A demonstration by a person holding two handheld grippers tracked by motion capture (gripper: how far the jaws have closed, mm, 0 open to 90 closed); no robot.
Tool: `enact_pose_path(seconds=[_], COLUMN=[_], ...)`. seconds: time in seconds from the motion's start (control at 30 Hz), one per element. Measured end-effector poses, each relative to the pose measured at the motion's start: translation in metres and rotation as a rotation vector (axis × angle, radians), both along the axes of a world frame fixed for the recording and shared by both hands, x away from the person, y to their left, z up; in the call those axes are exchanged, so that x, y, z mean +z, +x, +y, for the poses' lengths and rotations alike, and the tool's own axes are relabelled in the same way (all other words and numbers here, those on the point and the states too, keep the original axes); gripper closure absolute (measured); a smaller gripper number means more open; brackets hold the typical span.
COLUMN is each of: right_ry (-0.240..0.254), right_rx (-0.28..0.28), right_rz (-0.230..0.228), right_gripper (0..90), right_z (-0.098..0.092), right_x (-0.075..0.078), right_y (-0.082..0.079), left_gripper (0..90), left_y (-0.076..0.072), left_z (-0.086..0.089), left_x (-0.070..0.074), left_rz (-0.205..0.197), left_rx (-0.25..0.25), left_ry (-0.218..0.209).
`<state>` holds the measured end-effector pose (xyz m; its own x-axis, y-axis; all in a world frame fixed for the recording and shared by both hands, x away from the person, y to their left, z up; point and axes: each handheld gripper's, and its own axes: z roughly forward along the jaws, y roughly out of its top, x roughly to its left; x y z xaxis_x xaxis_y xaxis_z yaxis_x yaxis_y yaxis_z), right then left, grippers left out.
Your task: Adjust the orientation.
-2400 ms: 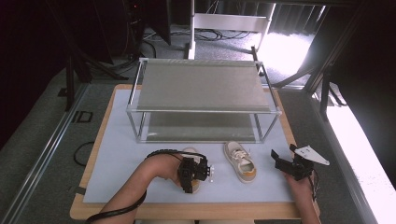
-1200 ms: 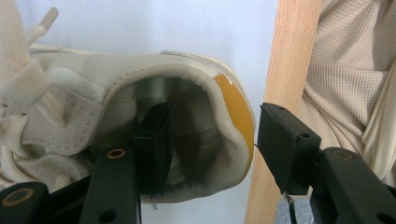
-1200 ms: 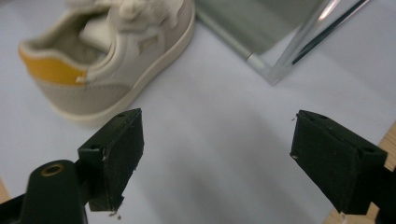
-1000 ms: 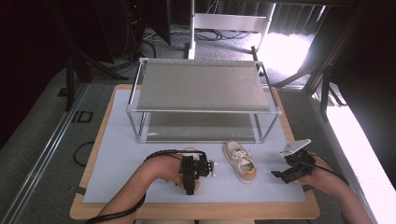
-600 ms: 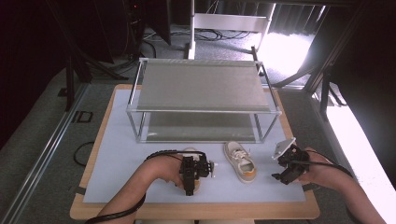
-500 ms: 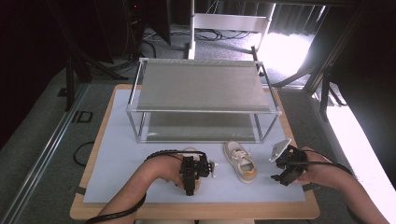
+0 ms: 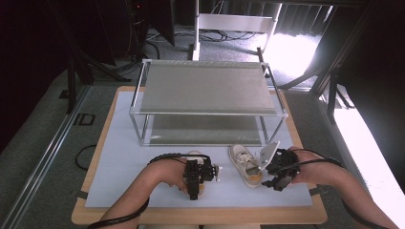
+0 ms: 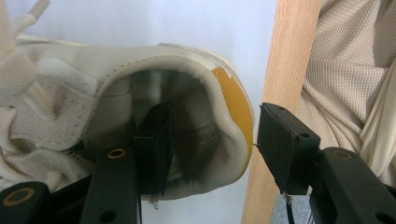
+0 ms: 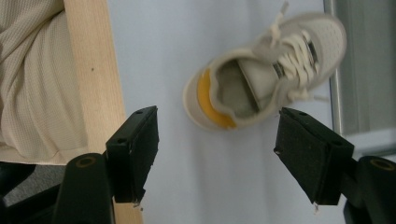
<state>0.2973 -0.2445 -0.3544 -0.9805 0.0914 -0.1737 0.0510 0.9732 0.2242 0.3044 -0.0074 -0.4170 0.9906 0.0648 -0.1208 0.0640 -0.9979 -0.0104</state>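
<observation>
Listing items on the pale blue mat (image 7: 143, 157), wooden-edged table.

Item 1: left shoe (image 8: 140, 116), cream with an orange heel patch, near the front edge. The left gripper (image 8: 210, 149) straddles its heel collar, one jaw inside the opening, the other outside the heel with a slight gap showing; jaws part-open, not yet clamped.

Item 2: right shoe (image 9: 261, 88), same pattern, lying sole-down just in front of the rack, toe toward it. The right gripper (image 9: 217, 156) hovers short of its heel, jaws spread wide, holding nothing.

Item 3: two-tier metal rack (image 7: 210, 86), both shelves bare, at the far half of the mat.

Handling note, as a judgement: the step in hand looks like gripping each shoe by the heel. The right gripper should advance until one jaw drops inside the collar and the other sits behind the orange patch, then close squarely; the soft collar may fold if pinched too shallow.

Change against the earliest frame: the right gripper has swung in from the table's right edge toward the shoe; left gripper and both shoes unmoved.
</observation>
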Motion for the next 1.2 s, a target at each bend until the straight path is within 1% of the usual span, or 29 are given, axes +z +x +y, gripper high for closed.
enact_pose_path(seconds=[0.03, 0.07, 0.1, 0.13, 0.17, 0.2, 0.27, 0.3, 0.33, 0.37, 0.43, 0.5, 0.6, 0.63, 0.67, 0.7, 0.73, 0.77, 0.8, 0.83, 0.9, 0.93, 0.97, 1.0, 1.03, 1.13, 1.17, 1.2], right_ry=[-0.010, -0.025, -0.042, -0.050, -0.063, -0.071, -0.081, -0.099, -0.111, -0.122, -0.141, -0.167, -0.187, -0.191, -0.191, -0.192, -0.193, -0.197, -0.193, -0.179, -0.149, -0.149, -0.125, -0.075, -0.062, -0.047, -0.039, -0.021], right_rx=[0.002, 0.017, 0.035, 0.042, 0.060, 0.076, 0.102, 0.122, 0.133, 0.142, 0.167, 0.179, 0.182, 0.174, 0.183, 0.174, 0.180, 0.164, 0.154, 0.157, 0.153, 0.153, 0.151, 0.146, 0.140, 0.138, 0.127, 0.124], right_rz=[0.005, 0.004, 0.000, 0.003, 0.004, 0.004, 0.027, 0.030, 0.031, 0.030, 0.020, 0.026, 0.047, 0.059, 0.066, 0.081, 0.084, 0.093, 0.108, 0.119, 0.124, 0.124, 0.135, 0.167, 0.177, 0.173, 0.173, 0.165], right_gripper=[32.7, 34.0, 35.2, 38.1, 43.6, 45.4, 53.0, 55.8, 56.4, 59.5, 63.4, 66.3, 66.3, 67.1, 69.3, 70.5, 71.5, 72.9, 75.0, 76.2, 77.0, 77.0, 76.9, 76.8, 76.7, 76.7, 76.7, 76.3], right_z=[0.002, 0.006, 0.009, 0.011, 0.013, 0.015, 0.019, 0.022, 0.023, 0.025, 0.028, 0.031, 0.035, 0.036, 0.037, 0.038, 0.039, 0.040, 0.040, 0.040, 0.042, 0.042, 0.043, 0.048, 0.050, 0.055, 0.057, 0.061], right_x=[-0.001, -0.003, -0.006, -0.008, -0.010, -0.013, -0.018, -0.022, -0.025, -0.028, -0.033, -0.039, -0.048, -0.051, -0.053, -0.054, -0.054, -0.054, -0.053, -0.053, -0.051, -0.051, -0.050, -0.046, -0.045, -0.043, -0.042, -0.040], right_y=[0.000, 0.001, 0.002, 0.002, 0.003, 0.004, 0.006, 0.007, 0.008, 0.008, 0.010, 0.013, 0.017, 0.017, 0.018, 0.018, 0.019, 0.019, 0.019, 0.019, 0.017, 0.017, 0.016, 0.014, 0.013, 0.011, 0.010, 0.008], left_gripper=[45.9, 45.9, 45.9, 46.0, 46.0, 45.9, 46.0, 46.0, 46.0, 46.0, 46.0, 46.0, 46.0, 46.0, 46.1, 47.9, 49.3, 49.3, 49.4, 49.3, 49.3, 49.3, 49.3, 49.3, 49.3, 49.3, 49.3, 49.3], left_y=[-0.001, -0.001, -0.001, -0.002, -0.002, -0.001, -0.001, -0.001, -0.001, -0.001, -0.001, -0.001, -0.002, -0.002, -0.002, -0.002, -0.002, -0.002, -0.002, -0.002, -0.002, -0.002, -0.002, -0.002, -0.002, -0.003, -0.003, -0.003], left_z=[0.000, 0.000, 0.000, 0.000, 0.000, 0.000, 0.000, 0.000, 0.001, 0.001, 0.002, 0.002, 0.003, 0.003, 0.004, 0.004, 0.004, 0.005, 0.005, 0.006, 0.007, 0.007, 0.007, 0.007, 0.007, 0.007, 0.007, 0.008], left_x=[0.000, 0.000, 0.001, 0.001, 0.002, 0.002, 0.002, 0.002, 0.002, 0.003, 0.003, 0.003, 0.002, 0.002, 0.002, 0.002, 0.002, 0.002, 0.002, 0.002, 0.002, 0.002, 0.002, 0.002, 0.003, 0.004, 0.004, 0.005], left_rz=[0.002, 0.009, 0.006, 0.006, 0.008, 0.005, 0.005, 0.006, 0.007, 0.007, 0.004, 0.000, 0.009, 0.010, 0.010, 0.008, 0.005, 0.003, 0.006, 0.006, 0.006, 0.006, 0.006, -0.001, -0.004, -0.010, -0.010, -0.016], left_rx=[-0.004, -0.006, -0.010, -0.009, -0.006, -0.006, -0.006, -0.006, -0.004, -0.003, 0.000, -0.006, -0.009, -0.010, -0.008, -0.008, -0.009, -0.009, -0.008, -0.011, -0.004, -0.004, -0.004, 0.001, 0.001, -0.010, -0.010, -0.008], left_ry=[-0.003, -0.006, -0.008, -0.010, -0.016, -0.019, -0.015, -0.015, -0.014, -0.012, -0.015, -0.015, -0.018, -0.019, -0.020, -0.020, -0.023, -0.022, -0.023, -0.025, -0.030, -0.030, -0.030, -0.032, -0.037, -0.042, -0.042, -0.052])
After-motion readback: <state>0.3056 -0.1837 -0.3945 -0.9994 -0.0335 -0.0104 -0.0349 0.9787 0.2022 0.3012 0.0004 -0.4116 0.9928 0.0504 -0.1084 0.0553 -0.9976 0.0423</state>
